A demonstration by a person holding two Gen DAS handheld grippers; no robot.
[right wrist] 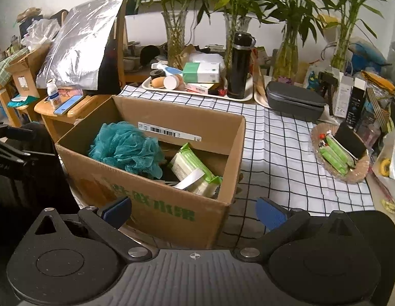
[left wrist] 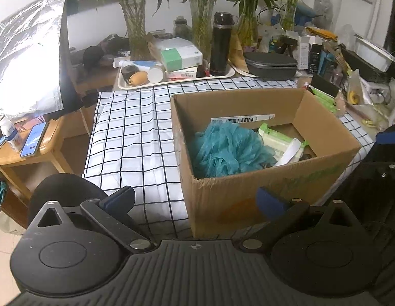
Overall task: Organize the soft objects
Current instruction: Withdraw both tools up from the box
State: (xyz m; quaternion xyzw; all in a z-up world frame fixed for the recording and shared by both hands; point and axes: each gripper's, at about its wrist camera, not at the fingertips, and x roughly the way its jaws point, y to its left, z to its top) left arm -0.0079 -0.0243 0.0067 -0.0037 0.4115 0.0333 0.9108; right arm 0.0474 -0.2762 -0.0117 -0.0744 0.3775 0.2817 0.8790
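1. The left gripper (left wrist: 194, 199) is held spread and empty before the near wall of the box (left wrist: 248, 199); the right gripper (right wrist: 194, 209) is likewise spread and empty at the box's near right corner.
2. Inside the box, a teal loofah (right wrist: 126, 148) is seen at the left, resting against the wall and rising to the rim, and a wipes pack (right wrist: 194, 170) is seen tilted to its right.
3. The loofah could be snagged by a pad on the next reach, its mesh being loose, and dragged out over the rim.
4. The light box could be pushed along the cloth (right wrist: 279, 148) if its wall is struck by a finger.
5. The wipes pack is judged likely to slide lower if nudged.
6. The checked cloth lies wrinkled over the table, so anything shoved across it could be caught.
7. The room is cluttered: a phone (left wrist: 34, 139) on a side stool at the left, a tray (left wrist: 177, 80) and flask (left wrist: 221, 43) behind, vases of bamboo, and a basket (right wrist: 340, 176) at the right.
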